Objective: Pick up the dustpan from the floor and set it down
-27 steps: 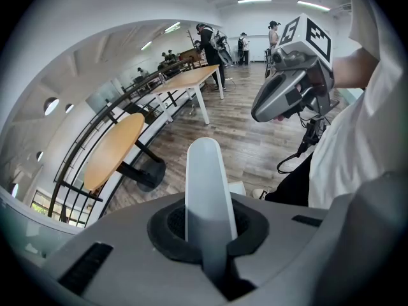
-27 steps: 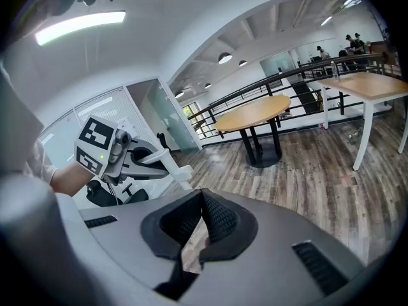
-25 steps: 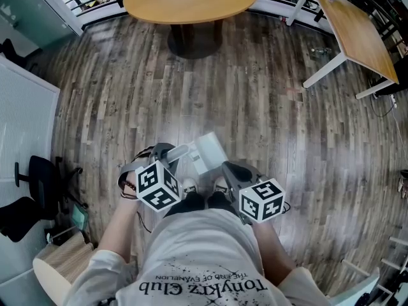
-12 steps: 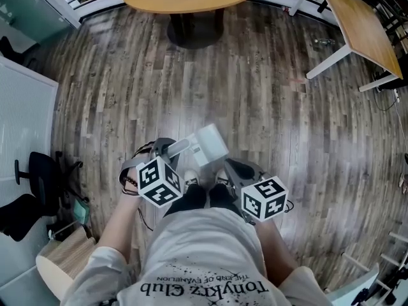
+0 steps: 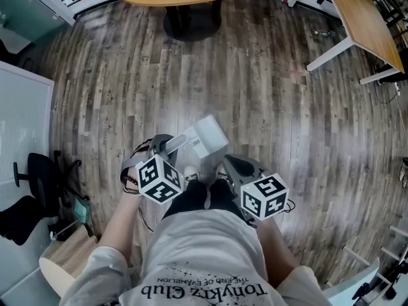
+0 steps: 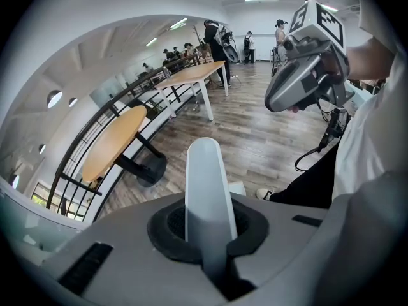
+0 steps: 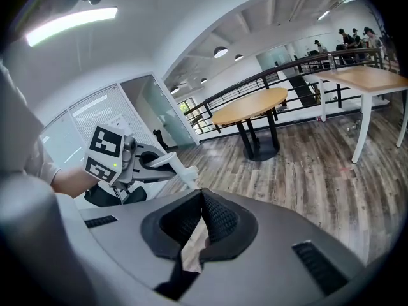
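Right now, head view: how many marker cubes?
2. One marker cube on the left gripper, which holds the dustpan, lower left of centre; the other cube on the right gripper, lower right. None seems hidden.

Your left gripper [image 5: 168, 146] sits just left of centre in the head view, angled steeply down, with its jaws clamped on the handle of the dustpan [image 5: 209, 136]. Your left forearm [image 5: 118, 225] rises from the lower left, and your left hand [image 5: 131, 182] is wrapped round the grip. Your right gripper [image 5: 227, 166] lies just right of centre and is tilted less steeply. Its pads meet with nothing between them. Your right forearm [image 5: 273, 233] comes up from the lower right. Both grippers point toward the top of the frame, near each other.
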Demonstrator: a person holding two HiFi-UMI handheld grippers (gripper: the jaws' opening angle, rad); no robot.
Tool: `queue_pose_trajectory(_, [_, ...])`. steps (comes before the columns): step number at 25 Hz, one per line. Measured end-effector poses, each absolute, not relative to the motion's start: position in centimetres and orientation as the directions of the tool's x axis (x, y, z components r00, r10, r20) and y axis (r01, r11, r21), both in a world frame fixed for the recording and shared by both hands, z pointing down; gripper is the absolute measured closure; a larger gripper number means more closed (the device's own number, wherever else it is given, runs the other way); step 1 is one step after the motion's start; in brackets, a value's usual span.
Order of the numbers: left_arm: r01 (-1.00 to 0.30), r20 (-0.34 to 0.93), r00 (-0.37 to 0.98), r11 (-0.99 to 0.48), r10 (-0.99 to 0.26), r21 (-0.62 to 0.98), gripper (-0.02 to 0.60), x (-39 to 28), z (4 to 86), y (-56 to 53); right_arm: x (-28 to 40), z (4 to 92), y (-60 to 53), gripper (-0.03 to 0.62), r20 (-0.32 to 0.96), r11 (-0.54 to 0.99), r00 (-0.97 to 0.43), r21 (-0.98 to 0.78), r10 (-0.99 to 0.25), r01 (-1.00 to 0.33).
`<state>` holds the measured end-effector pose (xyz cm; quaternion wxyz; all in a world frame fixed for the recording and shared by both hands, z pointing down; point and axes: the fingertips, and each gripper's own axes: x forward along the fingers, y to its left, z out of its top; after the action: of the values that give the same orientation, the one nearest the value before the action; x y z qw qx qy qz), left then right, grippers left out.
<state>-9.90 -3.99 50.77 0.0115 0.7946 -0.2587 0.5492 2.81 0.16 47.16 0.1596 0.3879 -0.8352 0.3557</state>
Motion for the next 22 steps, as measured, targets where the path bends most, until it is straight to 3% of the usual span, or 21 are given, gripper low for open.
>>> queue_pose_trajectory(22, [-0.480,0.886,0.206,-0.832,-0.416,-0.279,0.543,-10.4,58.6,-7.6,2.0,51.0,-1.4,0.571,0.578,0.409,-0.655,-0.512,-0.486,-0.755])
